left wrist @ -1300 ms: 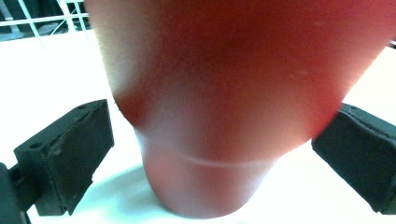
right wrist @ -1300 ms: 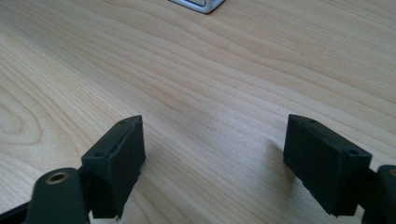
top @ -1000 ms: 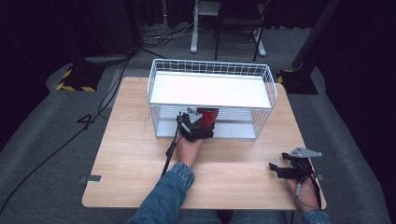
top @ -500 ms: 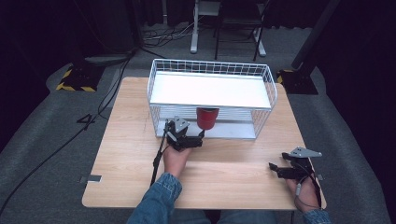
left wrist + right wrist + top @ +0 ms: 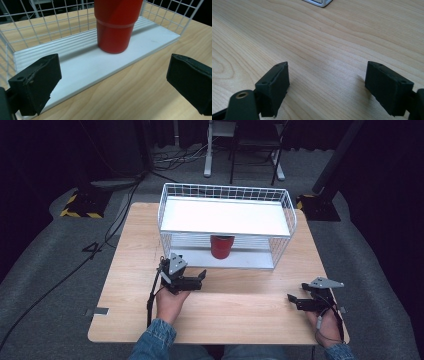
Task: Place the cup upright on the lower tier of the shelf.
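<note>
A red cup (image 5: 221,246) (image 5: 116,25) stands upright on the white lower shelf (image 5: 250,260) (image 5: 82,62) of a white wire rack (image 5: 166,205). My left gripper (image 5: 186,276) (image 5: 112,85) is open on the table just in front of the rack, to the left of the cup and apart from it. Nothing sits between its jaws. My right gripper (image 5: 299,296) (image 5: 334,87) is open low over the bare wood near the table's front right corner, holding nothing.
The rack has a white upper shelf (image 5: 225,216) over the cup, and wire walls at both ends. One corner of the rack (image 5: 318,2) shows ahead of my right gripper. The wooden table (image 5: 240,307) ends close behind both hands. Cables run over the floor at the left.
My left gripper let go of the red cup on the lower shelf and drew back out of the rack toward the person. The right gripper has stayed put.
</note>
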The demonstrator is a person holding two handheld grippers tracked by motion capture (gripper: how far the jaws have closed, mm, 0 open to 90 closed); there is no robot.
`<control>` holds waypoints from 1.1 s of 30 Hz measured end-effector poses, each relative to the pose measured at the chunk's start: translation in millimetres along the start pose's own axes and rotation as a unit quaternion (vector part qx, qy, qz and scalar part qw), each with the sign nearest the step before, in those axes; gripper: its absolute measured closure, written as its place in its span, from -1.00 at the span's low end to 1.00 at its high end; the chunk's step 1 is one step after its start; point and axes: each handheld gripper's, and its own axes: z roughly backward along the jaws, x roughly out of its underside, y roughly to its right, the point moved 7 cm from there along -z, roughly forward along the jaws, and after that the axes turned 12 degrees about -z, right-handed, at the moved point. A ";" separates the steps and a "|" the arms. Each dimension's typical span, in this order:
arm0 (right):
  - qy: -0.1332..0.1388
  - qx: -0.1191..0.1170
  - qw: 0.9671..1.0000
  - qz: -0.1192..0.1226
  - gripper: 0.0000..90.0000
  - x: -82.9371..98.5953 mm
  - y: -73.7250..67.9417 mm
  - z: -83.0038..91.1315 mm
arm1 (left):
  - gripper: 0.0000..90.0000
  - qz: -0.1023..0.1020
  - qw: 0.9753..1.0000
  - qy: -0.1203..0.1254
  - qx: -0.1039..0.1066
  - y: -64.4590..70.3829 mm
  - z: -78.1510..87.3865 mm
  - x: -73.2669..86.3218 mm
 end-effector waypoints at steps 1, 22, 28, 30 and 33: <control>0.001 0.000 1.000 0.000 -0.56 -0.3 -0.1 -0.4 | -1.00 -0.003 1.000 0.000 0.001 -0.4 8.6 1.0; 0.000 -0.001 1.000 0.000 -0.56 -0.3 -0.2 -0.4 | -0.97 0.016 0.998 -0.051 0.029 -31.1 77.1 39.1; 0.000 -0.001 1.000 0.000 -0.56 -0.3 -0.2 -0.4 | -0.96 0.028 0.997 -0.064 0.033 -39.9 87.8 54.1; 0.000 -0.001 1.000 0.000 -0.56 -0.3 -0.2 -0.4 | -0.92 0.030 0.996 -0.076 0.032 -41.5 89.5 59.9; 0.000 -0.001 1.000 0.000 -0.56 -0.3 -0.2 -0.4 | -0.92 0.024 0.994 -0.105 0.038 -44.5 89.7 73.6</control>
